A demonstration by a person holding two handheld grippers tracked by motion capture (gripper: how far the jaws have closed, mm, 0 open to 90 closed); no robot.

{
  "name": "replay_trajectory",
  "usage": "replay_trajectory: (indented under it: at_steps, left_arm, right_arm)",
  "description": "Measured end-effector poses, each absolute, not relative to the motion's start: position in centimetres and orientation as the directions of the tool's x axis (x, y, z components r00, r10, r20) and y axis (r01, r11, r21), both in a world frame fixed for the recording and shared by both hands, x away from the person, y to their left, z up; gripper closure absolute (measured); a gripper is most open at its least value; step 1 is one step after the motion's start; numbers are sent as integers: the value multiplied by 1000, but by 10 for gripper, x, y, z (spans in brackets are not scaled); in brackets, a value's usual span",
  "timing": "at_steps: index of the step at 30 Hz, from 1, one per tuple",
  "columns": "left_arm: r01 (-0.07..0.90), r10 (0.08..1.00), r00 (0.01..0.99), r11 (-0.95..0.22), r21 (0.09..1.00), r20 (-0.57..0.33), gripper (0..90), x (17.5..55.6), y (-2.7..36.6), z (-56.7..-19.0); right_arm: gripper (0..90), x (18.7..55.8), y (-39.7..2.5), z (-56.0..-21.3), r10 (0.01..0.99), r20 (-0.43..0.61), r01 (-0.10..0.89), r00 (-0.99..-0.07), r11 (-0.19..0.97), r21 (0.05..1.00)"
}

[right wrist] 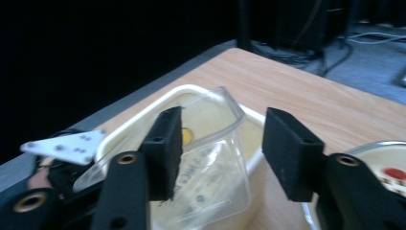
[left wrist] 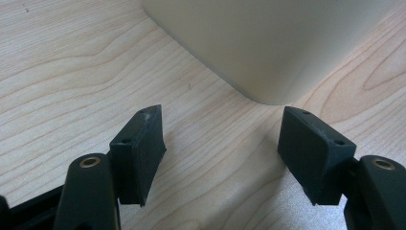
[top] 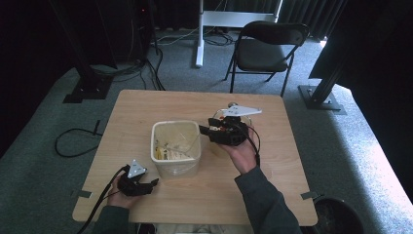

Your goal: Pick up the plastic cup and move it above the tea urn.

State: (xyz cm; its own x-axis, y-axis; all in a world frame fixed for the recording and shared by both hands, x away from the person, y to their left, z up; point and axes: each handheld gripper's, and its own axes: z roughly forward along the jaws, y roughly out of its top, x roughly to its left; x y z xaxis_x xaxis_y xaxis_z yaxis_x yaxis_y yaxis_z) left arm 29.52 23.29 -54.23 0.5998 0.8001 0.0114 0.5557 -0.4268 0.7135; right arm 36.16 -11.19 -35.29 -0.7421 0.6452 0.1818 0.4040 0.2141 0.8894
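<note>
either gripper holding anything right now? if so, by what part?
Nothing held. The left gripper is open over bare wood beside the cream plastic bin. The right gripper is open above the bin, with a clear plastic cup below its fingers, not pinched.

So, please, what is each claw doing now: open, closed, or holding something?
Left claw: open, holding nothing, beside the bin.
Right claw: open, holding nothing, over the bin.

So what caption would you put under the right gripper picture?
Open right gripper hovering over a clear plastic cup sticking out of a cream bin.
</note>
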Motion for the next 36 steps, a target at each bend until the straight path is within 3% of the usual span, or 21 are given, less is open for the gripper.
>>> replay_trajectory:
  at_steps: [5,11,17,24,28,36]
  left_arm:
    - [556,800,600,-427,713,12,334,295,233,-542]
    - [555,800,600,-427,714,11,334,295,233,-542]
    - [556,799,601,-428,712,11,334,295,233,-542]
    - [557,799,601,-428,712,11,334,295,233,-542]
    - [557,800,600,-428,712,11,334,295,233,-542]
    - [560,802,597,-427,710,12,334,295,232,-542]
  right_arm:
    - [526,364,-112,-353,667,186,419,-722,208,884]
    - [487,365,-98,-353,661,179,433,-728,241,868]
    - [640,370,-95,-354,679,203,457,-705,217,863]
    - [734,365,-104,-345,692,190,437,-697,199,877]
    - [735,365,-111,-343,706,187,436,-683,190,879]
    - [633,363,-121,-344,717,190,435,-671,172,884]
